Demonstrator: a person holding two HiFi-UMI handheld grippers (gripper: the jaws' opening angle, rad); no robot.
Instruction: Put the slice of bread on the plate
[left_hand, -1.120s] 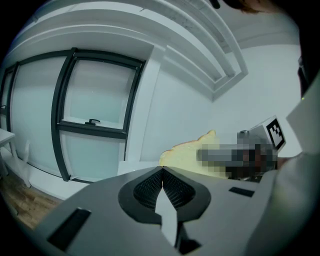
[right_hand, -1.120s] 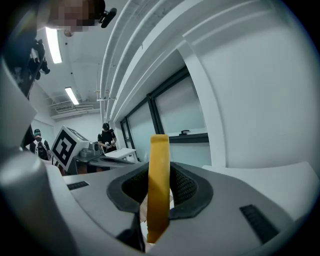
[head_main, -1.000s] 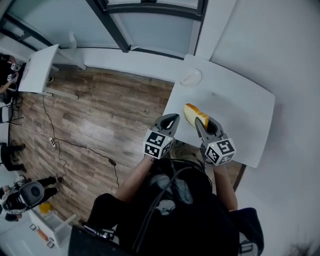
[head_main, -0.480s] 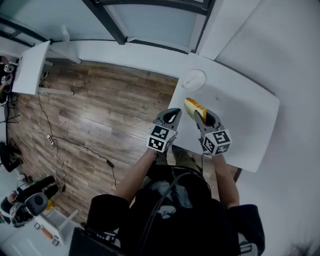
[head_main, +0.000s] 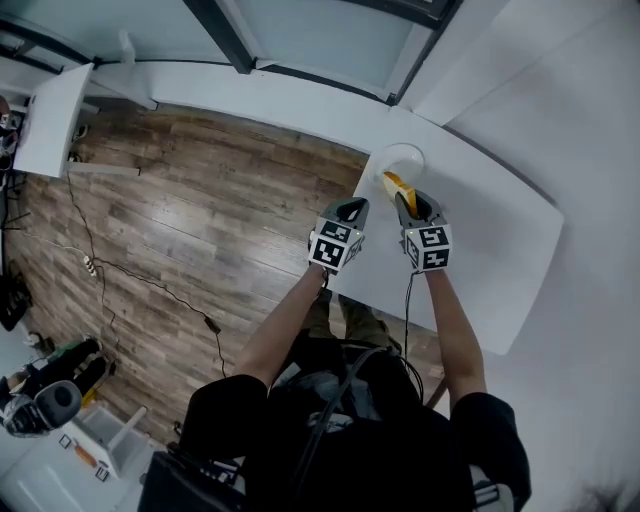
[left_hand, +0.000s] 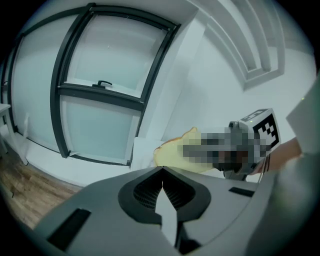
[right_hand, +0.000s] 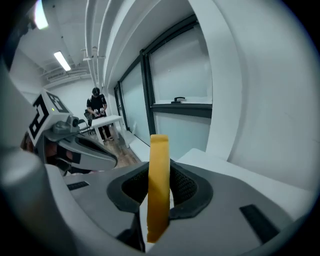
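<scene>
The yellow-crusted slice of bread (head_main: 396, 184) stands on edge between the jaws of my right gripper (head_main: 405, 200), which is shut on it. It hangs over the near rim of the small white plate (head_main: 388, 156) at the far left corner of the white table (head_main: 490, 225). In the right gripper view the slice (right_hand: 159, 180) shows edge-on, clamped between the pads. My left gripper (head_main: 352, 210) is just left of it, over the table's left edge, shut and empty. In the left gripper view the jaw tips meet (left_hand: 162, 172), with the bread (left_hand: 172, 152) beyond them.
Left of the table lies a wooden floor (head_main: 200, 230) with a cable (head_main: 150, 295). A window with dark frames (left_hand: 105, 92) and a white sill run along the back. A white desk (head_main: 50, 125) stands far left, and a person (right_hand: 96, 112) stands by it.
Both grippers have moved away from my body toward the table's far left corner. The bread has travelled with the right gripper from mid-table to the plate's rim.
</scene>
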